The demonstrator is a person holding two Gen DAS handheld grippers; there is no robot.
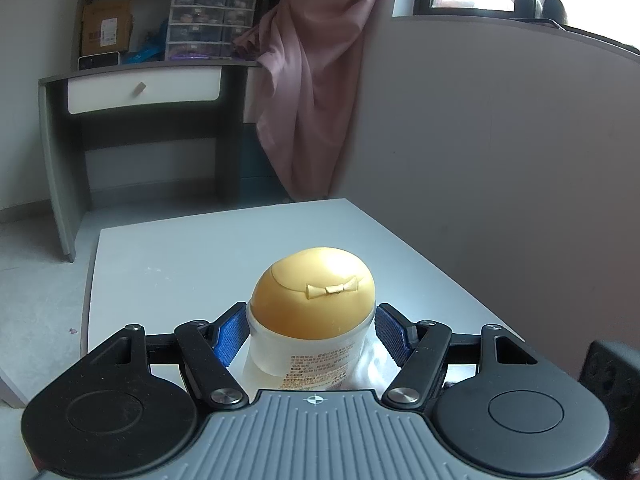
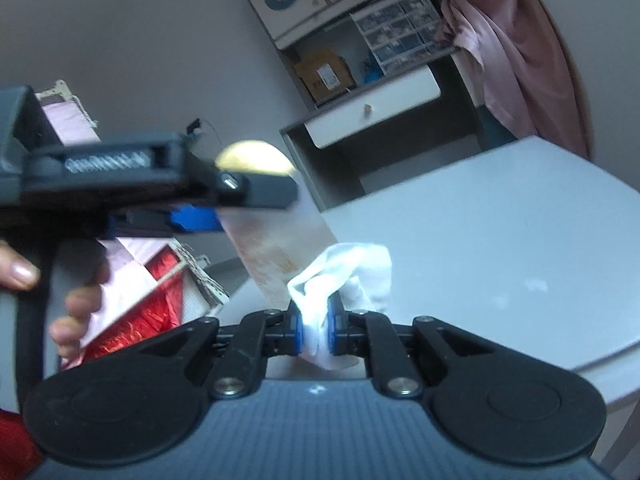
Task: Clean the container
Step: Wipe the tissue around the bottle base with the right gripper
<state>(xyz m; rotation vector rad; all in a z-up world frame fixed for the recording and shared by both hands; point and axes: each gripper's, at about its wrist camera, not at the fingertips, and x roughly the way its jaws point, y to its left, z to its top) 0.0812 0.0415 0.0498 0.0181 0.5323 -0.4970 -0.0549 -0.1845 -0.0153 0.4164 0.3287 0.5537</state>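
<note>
above table | left gripper clamps container, tilted | right gripper pinches cloth

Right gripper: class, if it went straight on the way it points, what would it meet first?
Probably the bottle held by the left gripper: the right gripper, shut on a white cloth, has it just ahead, though depth is unclear.

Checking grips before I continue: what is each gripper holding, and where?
Left gripper clamps the translucent plastic container by its sides, just below the yellow domed lid. Right gripper pinches a bunched white cloth near its lower end.
</note>
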